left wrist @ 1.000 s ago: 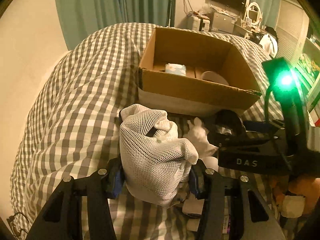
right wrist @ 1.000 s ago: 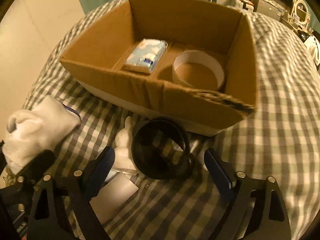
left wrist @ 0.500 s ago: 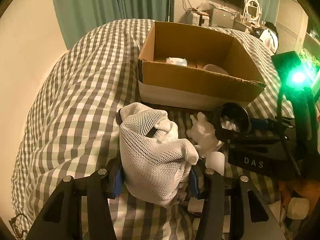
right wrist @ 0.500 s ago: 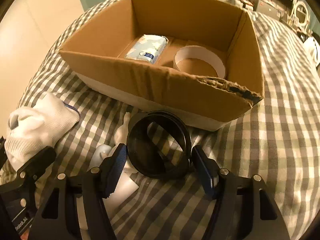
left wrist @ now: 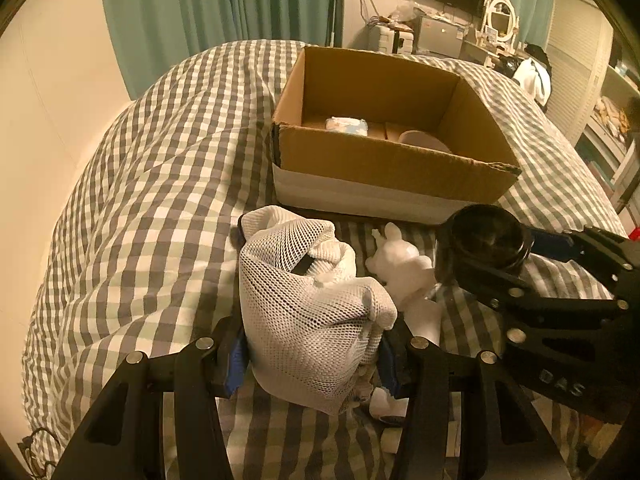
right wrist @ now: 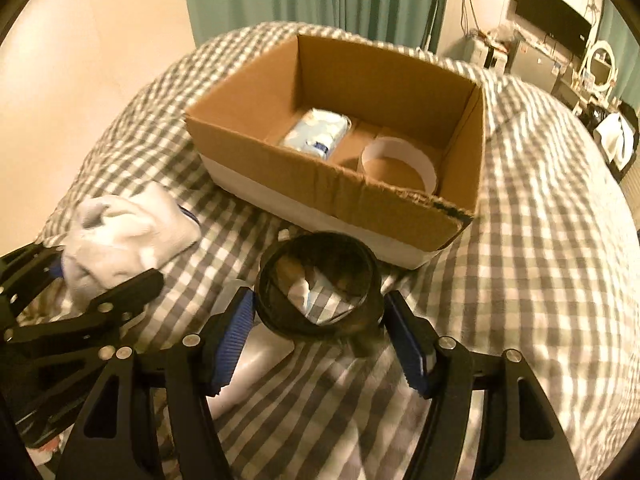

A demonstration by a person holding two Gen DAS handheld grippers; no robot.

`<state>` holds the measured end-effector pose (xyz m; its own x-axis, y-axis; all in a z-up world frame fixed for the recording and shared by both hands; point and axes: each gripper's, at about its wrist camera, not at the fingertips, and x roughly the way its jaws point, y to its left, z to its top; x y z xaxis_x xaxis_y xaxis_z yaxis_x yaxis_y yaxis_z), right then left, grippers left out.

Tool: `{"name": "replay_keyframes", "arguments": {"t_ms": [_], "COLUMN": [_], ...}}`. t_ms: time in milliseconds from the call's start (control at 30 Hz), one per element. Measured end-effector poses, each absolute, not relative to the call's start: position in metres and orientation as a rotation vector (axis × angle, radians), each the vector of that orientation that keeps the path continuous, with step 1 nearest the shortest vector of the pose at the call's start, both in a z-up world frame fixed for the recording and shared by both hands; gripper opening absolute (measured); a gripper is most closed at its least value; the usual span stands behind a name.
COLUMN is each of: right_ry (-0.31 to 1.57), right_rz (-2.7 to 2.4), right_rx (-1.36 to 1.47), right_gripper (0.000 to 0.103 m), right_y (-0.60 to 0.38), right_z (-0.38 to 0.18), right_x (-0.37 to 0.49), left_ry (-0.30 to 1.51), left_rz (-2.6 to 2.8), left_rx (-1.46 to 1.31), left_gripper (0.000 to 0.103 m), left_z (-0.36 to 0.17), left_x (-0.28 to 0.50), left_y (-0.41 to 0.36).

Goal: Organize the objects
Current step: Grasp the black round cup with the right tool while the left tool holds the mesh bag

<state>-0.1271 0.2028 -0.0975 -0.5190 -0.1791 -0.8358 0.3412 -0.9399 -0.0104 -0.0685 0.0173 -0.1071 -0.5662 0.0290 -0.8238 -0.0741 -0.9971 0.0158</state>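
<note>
On a checked bed, the left tool (left wrist: 312, 344) pinches a white mesh bag (left wrist: 308, 312); the right tool (right wrist: 318, 330) grips a black ring (right wrist: 318, 284). The cardboard box (right wrist: 332, 184) sits at 12 o'clock. Best lift each clear of the near wall before releasing.

On the bed (left wrist: 152, 200) ahead of me sits the cardboard box (left wrist: 384, 168) with a tissue pack (right wrist: 316, 136) left of a tape roll (right wrist: 398, 162) inside, while before it lie the mesh bag (left wrist: 308, 312) at left, a figurine (left wrist: 404, 264) beside it, and the round container (right wrist: 320, 284) rightmost.
</note>
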Motion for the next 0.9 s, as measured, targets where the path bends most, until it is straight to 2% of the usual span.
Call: {"name": "replay_keyframes", "arguments": {"t_ms": [500,567,767,800,833,900], "right_ry": [0.225,0.229,0.244,0.242,0.238,0.233], "right_rz": [-2.531,-2.538,-2.554,-2.557,-2.554,-2.543], "right_rx": [1.235,1.215,1.183,1.177,1.172,1.157], "right_gripper": [0.063,0.058,0.053,0.051,0.036,0.028], "right_y": [0.204,0.204,0.203,0.203,0.203,0.202], "right_z": [-0.059,-0.052,-0.036,-0.034,-0.032,-0.028], "right_x": [-0.097,-0.093,-0.083,-0.082,-0.081,-0.081], "left_ry": [0.023,0.018,0.023,0.025,0.024,0.015], "left_rz": [2.731,2.734,2.741,2.745,2.747,2.749], "left_rx": [-1.385,-1.364,-1.326,-1.322,-1.321,-1.315], "left_gripper": [0.053,0.053,0.053,0.053,0.053,0.053], "left_z": [-0.082,-0.076,-0.061,-0.059,-0.058,-0.055], "left_x": [-0.053,-0.051,-0.046,-0.046,-0.046,-0.048], "left_y": [0.013,0.014,0.014,0.014,0.014,0.013]}}
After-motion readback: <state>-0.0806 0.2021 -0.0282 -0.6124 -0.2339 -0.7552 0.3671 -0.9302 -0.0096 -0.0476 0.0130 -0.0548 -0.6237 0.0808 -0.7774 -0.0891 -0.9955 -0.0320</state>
